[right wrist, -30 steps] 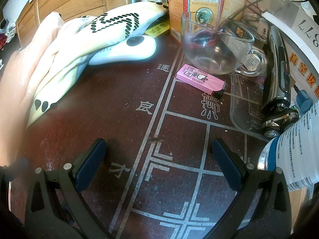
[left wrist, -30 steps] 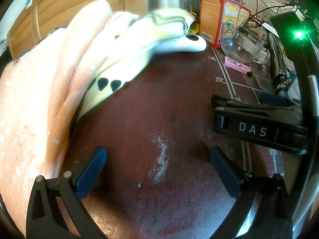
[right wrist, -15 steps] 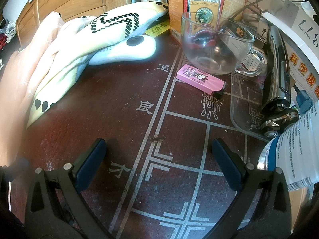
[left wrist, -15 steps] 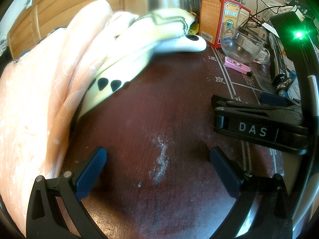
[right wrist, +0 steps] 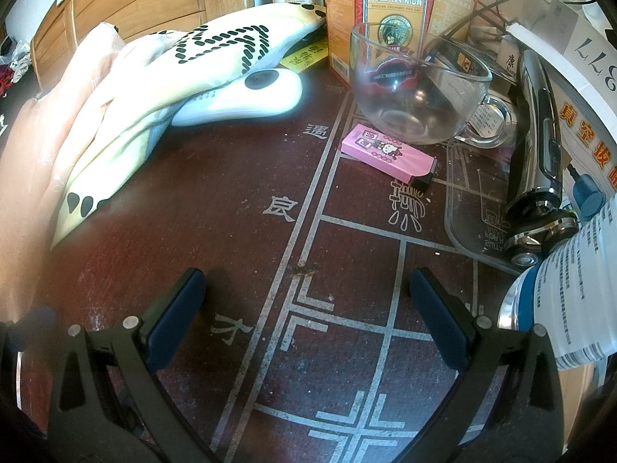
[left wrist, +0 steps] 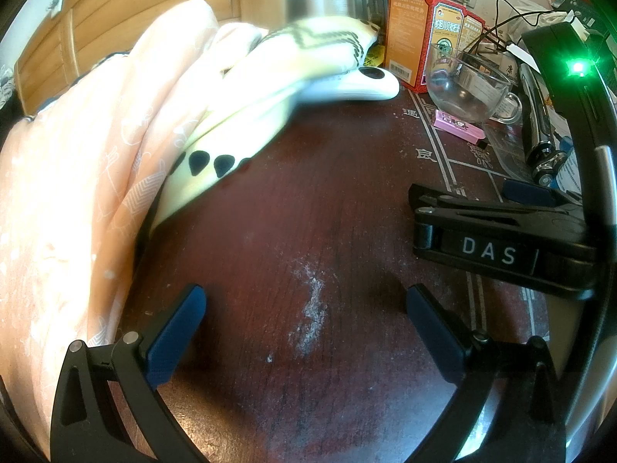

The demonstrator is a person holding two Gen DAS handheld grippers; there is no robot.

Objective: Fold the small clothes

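Clothes (left wrist: 96,177) heaped at surface's (left wrist: 308,208) left edge, untouched | my left gripper (left wrist: 304,328) and right gripper (right wrist: 308,316) both spread, empty | left view alone shows right tool | right view: glass cup (right wrist: 416,88), pink box (right wrist: 389,152), shaver (right wrist: 540,177) crowd right side.

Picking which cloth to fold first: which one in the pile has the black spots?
The pale yellow cloth on top, draped over the white device. It carries black spots and a dotted zigzag; the peach cloth beneath has only faint white patterning.
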